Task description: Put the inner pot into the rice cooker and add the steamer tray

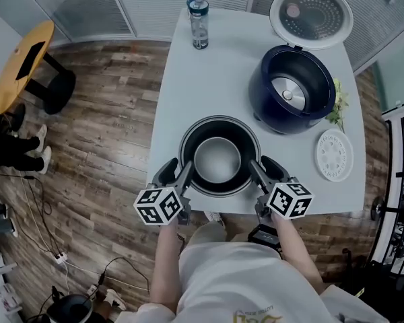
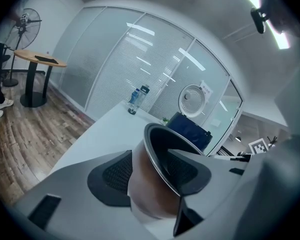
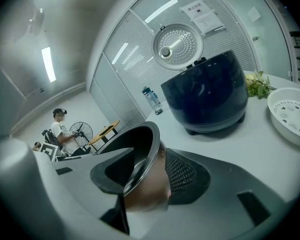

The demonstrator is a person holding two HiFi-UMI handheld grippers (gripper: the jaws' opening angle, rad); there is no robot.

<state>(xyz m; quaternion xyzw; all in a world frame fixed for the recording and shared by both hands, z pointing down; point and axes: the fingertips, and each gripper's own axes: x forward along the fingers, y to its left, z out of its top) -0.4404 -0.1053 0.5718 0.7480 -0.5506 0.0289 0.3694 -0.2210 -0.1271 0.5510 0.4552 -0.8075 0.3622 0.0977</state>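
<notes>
The pot [image 1: 217, 159] is being supported by the desk [image 1: 182, 79] at its near edge, in front of the open cooker [image 1: 293, 89]. Its rim is being straddled on opposite sides by the left claw [image 1: 180, 173] and the right claw [image 1: 261, 171]. Each claw is being held wide, one jaw inside the pot and one outside, pads not pressing.

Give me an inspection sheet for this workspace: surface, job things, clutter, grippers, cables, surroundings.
Surface: white table.
Job's things: pot at the near edge; cooker behind it, lid up, no pot inside; tray to the cooker's right.
Clutter: two bottles at the far edge; greens beside the cooker.
Grippers: left gripper and right gripper each straddle the pot's rim, one jaw inside, one outside, jaws apart.
Cables: cables loose on the floor, left of the table.
Surroundings: wood floor, round side table, fan, seated person.
</notes>
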